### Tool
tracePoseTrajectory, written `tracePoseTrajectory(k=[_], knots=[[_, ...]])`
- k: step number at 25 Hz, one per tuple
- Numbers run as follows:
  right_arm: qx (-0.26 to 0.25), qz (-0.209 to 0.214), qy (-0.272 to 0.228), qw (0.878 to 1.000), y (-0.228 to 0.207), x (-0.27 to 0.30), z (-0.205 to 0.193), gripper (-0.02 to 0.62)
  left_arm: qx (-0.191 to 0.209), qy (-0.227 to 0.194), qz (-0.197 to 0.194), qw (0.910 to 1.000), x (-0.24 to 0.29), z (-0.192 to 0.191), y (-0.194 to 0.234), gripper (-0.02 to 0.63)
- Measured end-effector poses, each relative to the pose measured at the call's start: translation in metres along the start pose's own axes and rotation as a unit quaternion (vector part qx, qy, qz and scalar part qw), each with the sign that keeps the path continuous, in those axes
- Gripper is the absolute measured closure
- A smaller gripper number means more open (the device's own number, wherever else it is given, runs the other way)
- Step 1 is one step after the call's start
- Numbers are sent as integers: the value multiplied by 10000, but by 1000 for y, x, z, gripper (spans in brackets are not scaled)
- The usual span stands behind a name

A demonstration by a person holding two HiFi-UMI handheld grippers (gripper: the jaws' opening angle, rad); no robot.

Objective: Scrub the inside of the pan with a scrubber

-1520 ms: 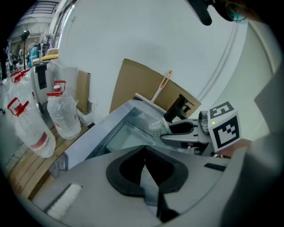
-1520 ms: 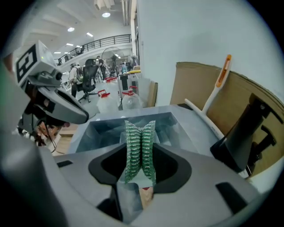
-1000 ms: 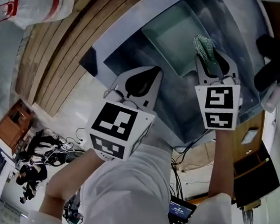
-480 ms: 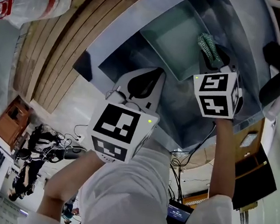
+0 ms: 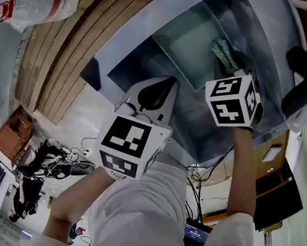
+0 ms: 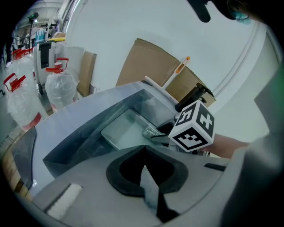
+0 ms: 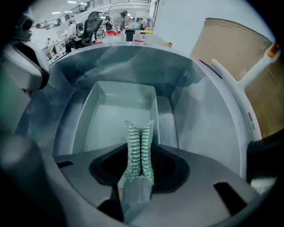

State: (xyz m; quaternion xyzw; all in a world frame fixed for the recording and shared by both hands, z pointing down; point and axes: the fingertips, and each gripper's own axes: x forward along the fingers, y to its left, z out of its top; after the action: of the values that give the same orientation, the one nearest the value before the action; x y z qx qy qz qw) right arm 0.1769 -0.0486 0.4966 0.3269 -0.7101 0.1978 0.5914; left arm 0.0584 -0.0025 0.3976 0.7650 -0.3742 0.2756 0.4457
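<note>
Had the right fingers (image 7: 133, 195) clenched on the scrubber (image 7: 140, 146), its free end poking past the right gripper (image 7: 138, 179) over the pan (image 7: 115, 119); could not tell whether touching it. Had the left gripper (image 6: 144, 155) pressed together on nothing, just beside. Found the pan lying in the sink (image 7: 208, 119).

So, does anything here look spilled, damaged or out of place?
Nothing stands out. The pan sits open side up in the sink, with no spill visible. The right gripper clamps the green scrubber over it, and the left gripper is shut and empty.
</note>
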Motion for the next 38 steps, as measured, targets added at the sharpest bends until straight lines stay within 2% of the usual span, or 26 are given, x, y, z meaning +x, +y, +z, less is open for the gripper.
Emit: tracePoseTrajectory(k=[11, 16, 21, 24, 30, 36, 38], knots=[[203, 818, -83, 9964, 57, -9, 6, 462, -99, -3, 80, 9999, -11, -9, 4, 601], [220, 1500, -162, 9883, 87, -14, 9, 460, -186, -21, 70, 9998, -15, -11, 7, 601], [621, 1838, -197, 9808, 96, -14, 11, 460, -182, -47, 54, 9998, -19, -14, 8, 601], [779, 1896, -247, 9785, 98, -15, 12, 459, -172, -68, 44, 9998, -21, -15, 9, 601], [719, 1859, -255, 9796, 100, -23, 10, 460, -153, -100, 16, 9998, -27, -17, 11, 601], [728, 2134, -516, 9729, 97, -48, 17, 457, -153, -176, -20, 9997, -37, -13, 15, 601], [760, 1971, -612, 9755, 89, -56, 22, 457, -143, -201, -42, 9997, -40, -12, 16, 601]])
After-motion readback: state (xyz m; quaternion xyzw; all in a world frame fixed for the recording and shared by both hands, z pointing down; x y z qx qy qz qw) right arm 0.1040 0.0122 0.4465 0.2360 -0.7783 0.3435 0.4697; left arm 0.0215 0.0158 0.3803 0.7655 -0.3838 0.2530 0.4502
